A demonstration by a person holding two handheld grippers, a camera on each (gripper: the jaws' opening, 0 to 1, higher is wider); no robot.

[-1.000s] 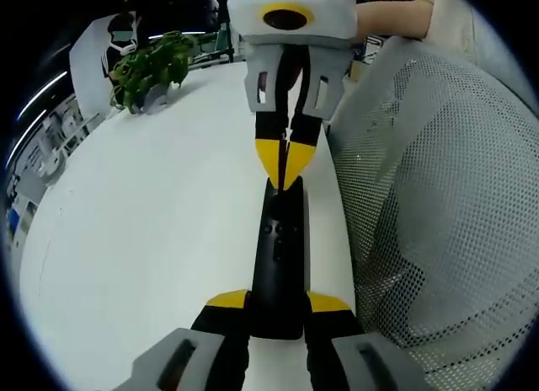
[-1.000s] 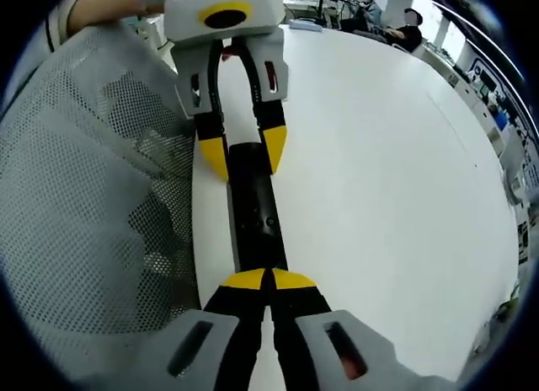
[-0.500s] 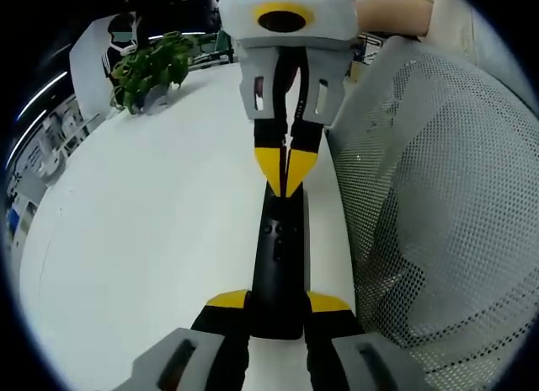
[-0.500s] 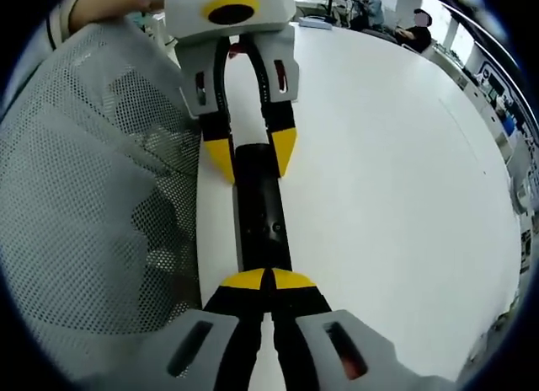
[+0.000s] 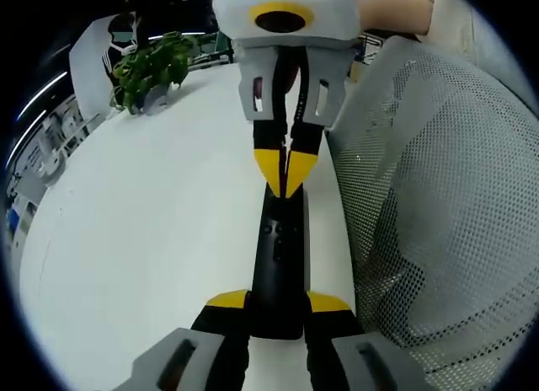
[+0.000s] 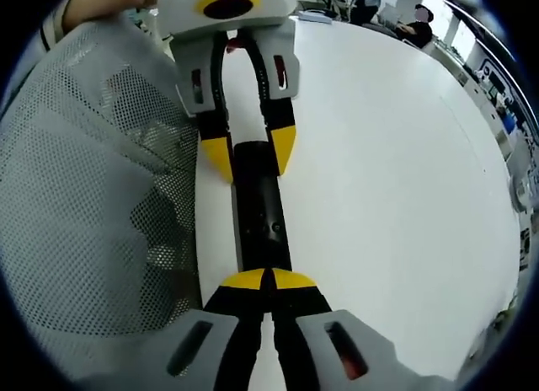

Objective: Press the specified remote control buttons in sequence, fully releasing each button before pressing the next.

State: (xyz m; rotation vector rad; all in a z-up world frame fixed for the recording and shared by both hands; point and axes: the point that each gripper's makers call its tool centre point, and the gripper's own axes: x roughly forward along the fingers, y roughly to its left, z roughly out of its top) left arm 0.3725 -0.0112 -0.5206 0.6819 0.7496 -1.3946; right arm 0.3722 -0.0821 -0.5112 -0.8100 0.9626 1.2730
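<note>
Left gripper clamps the remote by one end. Right gripper, tips closed, sits over the far end along its long axis.

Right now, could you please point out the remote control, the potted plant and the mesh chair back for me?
remote control (image 5: 279,265): left gripper view, middle of its black face.
potted plant (image 5: 153,67): left gripper view, its green leaves.
mesh chair back (image 6: 93,189): right gripper view, grey mesh panel.
</note>
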